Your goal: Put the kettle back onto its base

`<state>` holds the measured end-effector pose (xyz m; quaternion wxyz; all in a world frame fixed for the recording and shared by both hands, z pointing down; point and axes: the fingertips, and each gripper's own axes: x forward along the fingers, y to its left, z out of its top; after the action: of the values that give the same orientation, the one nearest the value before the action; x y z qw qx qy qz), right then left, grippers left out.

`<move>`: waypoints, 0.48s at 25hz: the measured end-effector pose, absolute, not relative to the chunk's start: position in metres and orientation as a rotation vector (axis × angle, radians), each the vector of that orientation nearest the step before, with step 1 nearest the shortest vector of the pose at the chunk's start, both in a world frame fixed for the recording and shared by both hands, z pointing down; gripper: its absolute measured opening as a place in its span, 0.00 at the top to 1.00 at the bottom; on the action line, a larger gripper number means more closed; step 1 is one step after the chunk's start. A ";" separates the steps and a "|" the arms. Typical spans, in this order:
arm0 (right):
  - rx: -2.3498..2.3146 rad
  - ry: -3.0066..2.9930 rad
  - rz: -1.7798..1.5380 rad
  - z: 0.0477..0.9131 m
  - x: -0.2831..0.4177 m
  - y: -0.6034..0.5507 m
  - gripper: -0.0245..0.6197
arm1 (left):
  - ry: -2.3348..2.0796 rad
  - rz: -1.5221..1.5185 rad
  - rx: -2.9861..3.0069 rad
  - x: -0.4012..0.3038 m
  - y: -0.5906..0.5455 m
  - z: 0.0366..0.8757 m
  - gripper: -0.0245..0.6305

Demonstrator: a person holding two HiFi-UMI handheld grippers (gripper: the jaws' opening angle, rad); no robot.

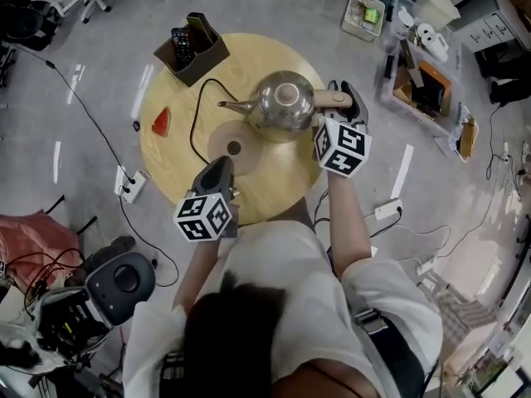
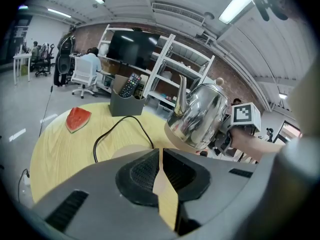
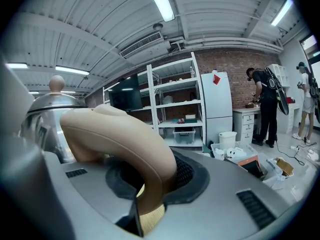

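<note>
The right gripper (image 1: 347, 99) has its jaws pinching the kettle (image 1: 282, 104) by the handle (image 3: 115, 134), holding it up just beside the base (image 1: 234, 148), so it must still be set down there, while the left gripper (image 1: 217, 174) hangs near the base, jaws pressed together and empty.

Head view reads bright and even, diffuse overhead light, only faint shadows on the round table (image 1: 178, 152). Both gripper views have heavy fisheye: black vignette in the corners, shelving (image 3: 175, 109) bowed. Ceiling tube lights (image 2: 240, 3) clip to white, upper right in the left gripper view and top centre in the right. The kettle (image 2: 200, 116) carries streaky mirror highlights. I see the bottom foreground soft in both.
</note>
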<state>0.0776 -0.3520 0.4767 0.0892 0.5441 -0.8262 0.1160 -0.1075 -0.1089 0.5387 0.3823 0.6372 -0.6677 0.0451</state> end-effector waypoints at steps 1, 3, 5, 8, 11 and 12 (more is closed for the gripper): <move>1.612 -2.463 0.345 0.477 0.078 -0.347 0.81 | -1.711 0.110 1.623 -0.106 -0.104 0.538 0.89; 1.603 -2.468 0.344 0.478 0.075 -0.343 0.81 | -1.721 0.101 1.618 -0.108 -0.098 0.539 0.89; 1.595 -2.468 0.340 0.479 0.064 -0.345 0.81 | -1.728 0.098 1.607 -0.119 -0.098 0.541 0.89; 1.581 -2.475 0.336 0.477 0.049 -0.344 0.81 | -1.735 0.097 1.590 -0.133 -0.095 0.543 0.89; 1.573 -2.483 0.334 0.475 0.044 -0.342 0.81 | -1.743 0.092 1.585 -0.138 -0.093 0.542 0.89; 1.570 -2.485 0.335 0.474 0.043 -0.341 0.81 | -1.747 0.088 1.584 -0.139 -0.093 0.542 0.89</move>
<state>0.0431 -0.3411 0.4744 0.0911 0.5285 -0.8365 0.1128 -0.1393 -0.0933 0.5420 0.3813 0.6205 -0.6844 0.0346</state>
